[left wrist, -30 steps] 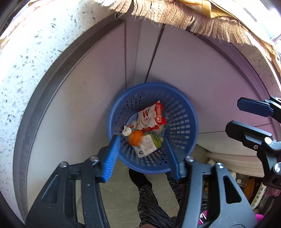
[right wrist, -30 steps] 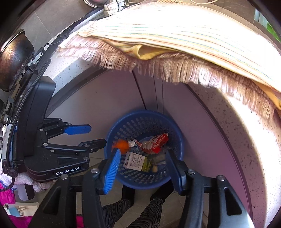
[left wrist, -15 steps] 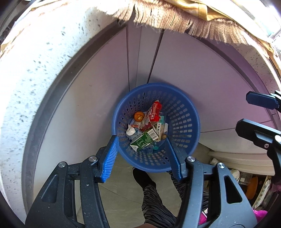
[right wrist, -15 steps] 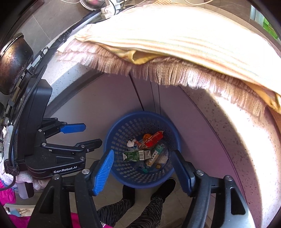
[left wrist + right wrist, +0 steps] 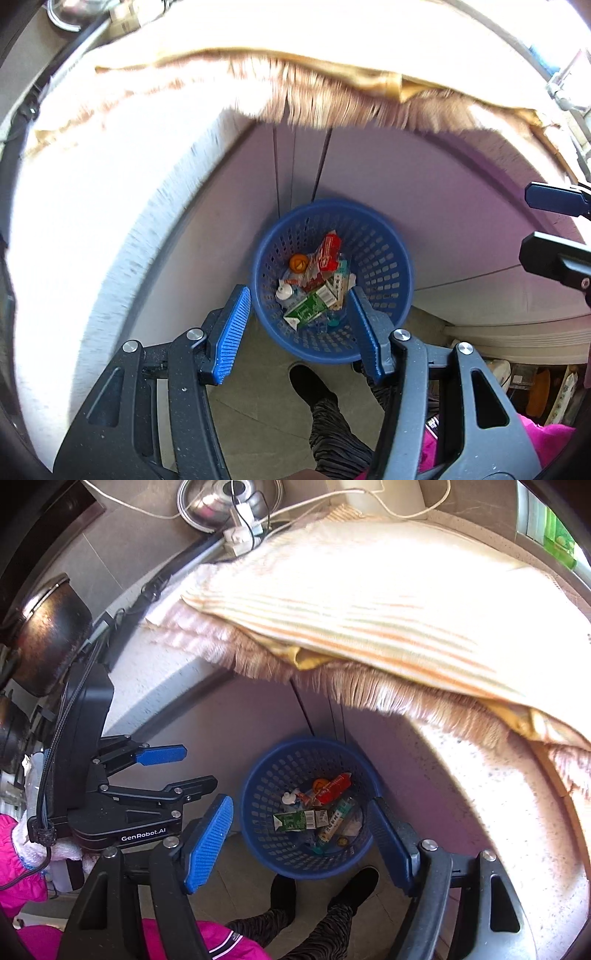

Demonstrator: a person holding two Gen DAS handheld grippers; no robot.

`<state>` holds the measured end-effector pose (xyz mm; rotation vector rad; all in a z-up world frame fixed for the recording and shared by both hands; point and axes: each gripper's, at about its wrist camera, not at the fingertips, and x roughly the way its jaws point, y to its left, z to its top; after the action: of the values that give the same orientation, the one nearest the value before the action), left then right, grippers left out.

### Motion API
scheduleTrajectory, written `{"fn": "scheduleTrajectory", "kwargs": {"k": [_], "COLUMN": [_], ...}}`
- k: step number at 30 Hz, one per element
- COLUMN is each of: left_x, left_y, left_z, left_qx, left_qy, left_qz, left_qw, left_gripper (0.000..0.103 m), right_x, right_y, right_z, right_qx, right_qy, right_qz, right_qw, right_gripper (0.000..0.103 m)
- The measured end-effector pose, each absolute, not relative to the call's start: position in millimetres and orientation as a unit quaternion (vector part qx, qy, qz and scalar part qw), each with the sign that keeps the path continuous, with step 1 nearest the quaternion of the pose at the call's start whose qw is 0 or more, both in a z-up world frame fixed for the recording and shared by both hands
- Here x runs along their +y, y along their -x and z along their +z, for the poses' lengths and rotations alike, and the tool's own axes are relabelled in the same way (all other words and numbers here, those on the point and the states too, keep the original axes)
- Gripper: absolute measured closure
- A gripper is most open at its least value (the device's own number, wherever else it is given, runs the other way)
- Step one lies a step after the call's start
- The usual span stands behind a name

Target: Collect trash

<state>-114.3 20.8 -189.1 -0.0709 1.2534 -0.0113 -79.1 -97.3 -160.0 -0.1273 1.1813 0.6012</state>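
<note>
A blue perforated basket [image 5: 384, 258] stands on the floor against the cabinet; it also shows in the right wrist view [image 5: 266, 786]. It holds trash: a green carton [image 5: 308, 312], a red wrapper [image 5: 328, 251], an orange cap [image 5: 298, 263], a white cap [image 5: 283, 293]. The green carton [image 5: 293, 819] and red wrapper [image 5: 332, 784] show from the right too. My left gripper [image 5: 301, 332] is open and empty above the basket. My right gripper [image 5: 301, 840] is open and empty above it. The left gripper [image 5: 173, 768] shows open beside the right one.
A speckled white counter [image 5: 498, 812] curves above the basket, covered by a striped fringed cloth [image 5: 351, 590]. A black pot [image 5: 48, 635], a metal lid [image 5: 229, 498] and cables sit at the back left. The person's feet [image 5: 321, 890] stand by the basket.
Both grippers have risen and pulled back from the basket, so more counter and cloth shows. The trash in the basket has settled after shifting.
</note>
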Motion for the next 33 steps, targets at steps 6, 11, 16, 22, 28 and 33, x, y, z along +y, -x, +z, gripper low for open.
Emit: {"fn": "scheduleTrajectory", "kwargs": {"k": [6,11,16,22,28,33], "left_x": [22.7,23.1,24.8,25.2,24.7,20.9], "left_y": [112.3,103.1,93.2,83.8,84.9,86.5], "left_z": [-148.4,-113.0,-75.6,-33.1,0.8,20.0], "left_qx": [0.549,0.512,0.468,0.415,0.367,0.343], "left_qy": [0.038,0.048,0.071,0.099,0.111,0.106], "left_qz": [-0.009,-0.012,-0.012,-0.014,-0.015,-0.005], "left_qw": [0.835,0.857,0.881,0.904,0.924,0.933], "left_gripper": [0.047,0.041,0.036,0.025,0.013,0.006], "right_x": [-109.9,-125.9,-144.1,-164.5,-173.1,-176.2], "right_y": [76.7,71.6,65.2,56.1,57.3,55.2], "right_z": [-125.0,-94.8,-64.9,-29.4,-0.7,12.0], "right_qx": [0.524,0.498,0.465,0.421,0.378,0.365], "right_qy": [0.037,0.009,-0.015,-0.033,-0.054,-0.064], "right_qz": [0.282,0.277,0.261,0.244,0.243,0.245], "right_qw": [0.803,0.822,0.846,0.873,0.892,0.896], "right_gripper": [0.021,0.018,0.016,0.012,0.000,0.000]}}
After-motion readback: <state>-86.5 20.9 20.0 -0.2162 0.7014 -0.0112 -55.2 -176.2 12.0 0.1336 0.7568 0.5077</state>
